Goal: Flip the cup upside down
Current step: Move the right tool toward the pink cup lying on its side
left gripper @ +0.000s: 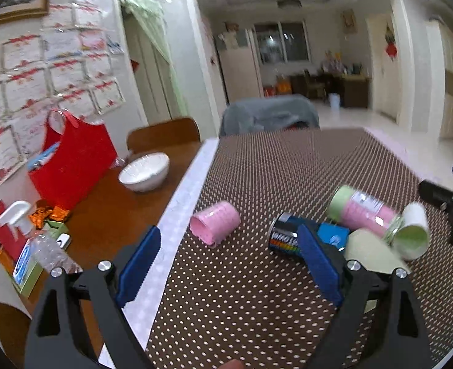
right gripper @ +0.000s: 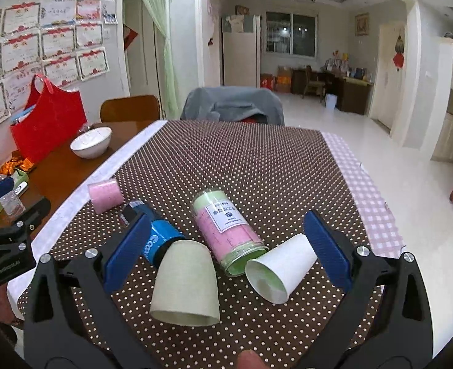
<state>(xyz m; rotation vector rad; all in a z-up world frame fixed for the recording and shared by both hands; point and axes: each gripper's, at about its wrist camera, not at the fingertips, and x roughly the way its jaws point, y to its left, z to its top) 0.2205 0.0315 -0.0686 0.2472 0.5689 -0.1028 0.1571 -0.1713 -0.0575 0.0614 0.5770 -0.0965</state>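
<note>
A wooden table (right gripper: 57, 169) is covered for most of its width by a brown mat with white dots (right gripper: 241, 166). At the table's left side a red bag (right gripper: 49, 123) is stood against the wall, and a white bowl (right gripper: 91, 142) is set near it on the bare wood.

On the mat a group of items is laid close together. A clear jar filled with pink and green material (right gripper: 228, 233) is seen on its side, its open end turned toward the cameras. A blue and black can (right gripper: 157, 236) is laid on its side to the left of the jar. A pale green paper cup (right gripper: 184, 286) is stood upside down, mouth on the mat, in front of the can. A white paper cup (right gripper: 280, 269) is laid on its side just beside the jar's mouth, its opening turned toward the right wrist camera and its green inside shown. A pink ribbed cup (left gripper: 215, 226) is laid on its side apart from the group, toward the mat's left edge.

The right gripper (right gripper: 226, 253) is held wide apart above the green and white cups, with nothing grasped. The left gripper (left gripper: 228, 261) is likewise spread, nothing between its blue pads (left gripper: 138, 266), and is held over the mat short of the pink cup and the can.
</note>
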